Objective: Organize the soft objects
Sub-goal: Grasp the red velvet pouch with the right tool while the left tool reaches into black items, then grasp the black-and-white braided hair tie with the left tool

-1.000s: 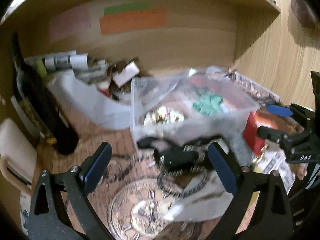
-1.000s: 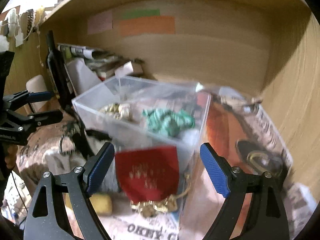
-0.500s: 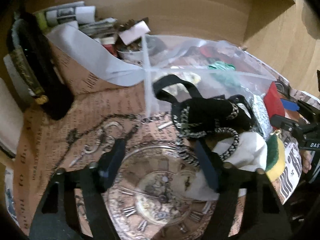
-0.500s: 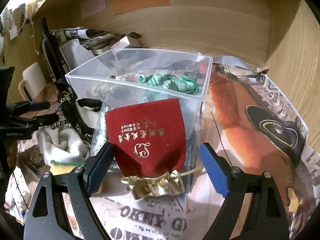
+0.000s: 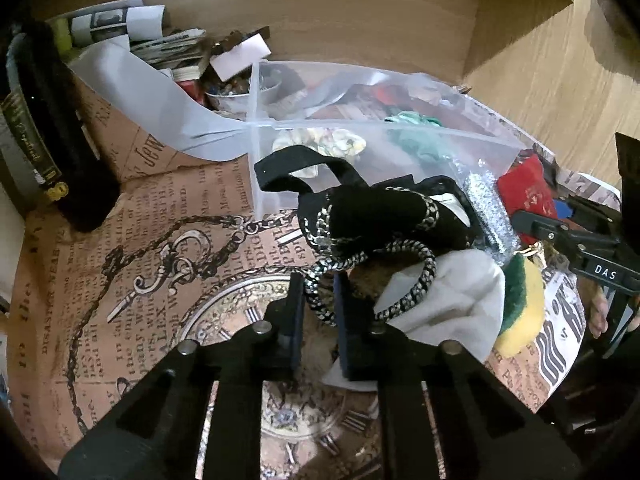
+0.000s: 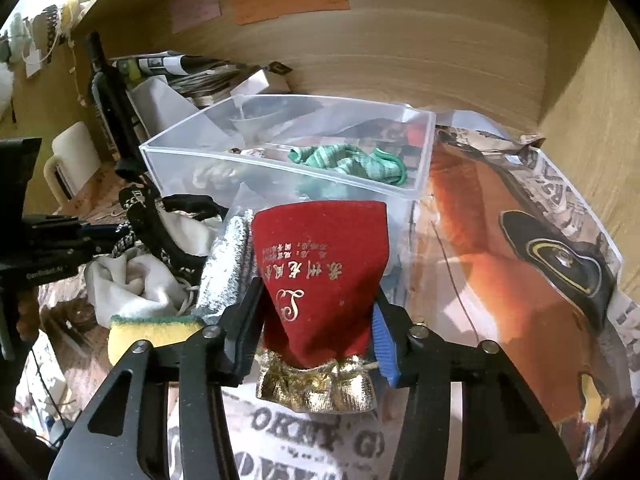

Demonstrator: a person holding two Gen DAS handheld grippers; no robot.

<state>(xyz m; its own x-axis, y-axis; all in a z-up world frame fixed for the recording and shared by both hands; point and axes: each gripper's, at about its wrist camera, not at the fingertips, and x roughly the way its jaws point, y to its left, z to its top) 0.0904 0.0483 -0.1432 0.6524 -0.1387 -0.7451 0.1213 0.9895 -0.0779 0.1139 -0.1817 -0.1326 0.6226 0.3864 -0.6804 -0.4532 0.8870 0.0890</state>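
Observation:
My left gripper (image 5: 319, 312) is shut on the black-and-silver braided cord (image 5: 320, 300) of a black pouch (image 5: 380, 216) that lies in front of the clear plastic bin (image 5: 256, 168). My right gripper (image 6: 318, 332) is shut on the neck of a red velvet pouch (image 6: 324, 264) with a gold ruffled top, in front of the bin (image 6: 280, 172). A green scrunchie (image 6: 348, 162) and a pale floral scrunchie (image 5: 320, 140) lie inside the bin. A white cloth (image 5: 448, 304), a yellow-green sponge (image 5: 520, 308) and a silver sparkly bag (image 6: 228, 268) lie between the grippers.
A dark wine bottle (image 5: 52, 136) stands at the left. Papers and clutter (image 5: 172, 52) are piled at the back against the wooden wall. Printed paper (image 5: 140, 240) covers the surface. The wooden side wall (image 6: 592, 120) is at the right.
Both grippers moved in and down and closed: the left on the black pouch's cord, the right on the red pouch's neck. One second ago both were open.

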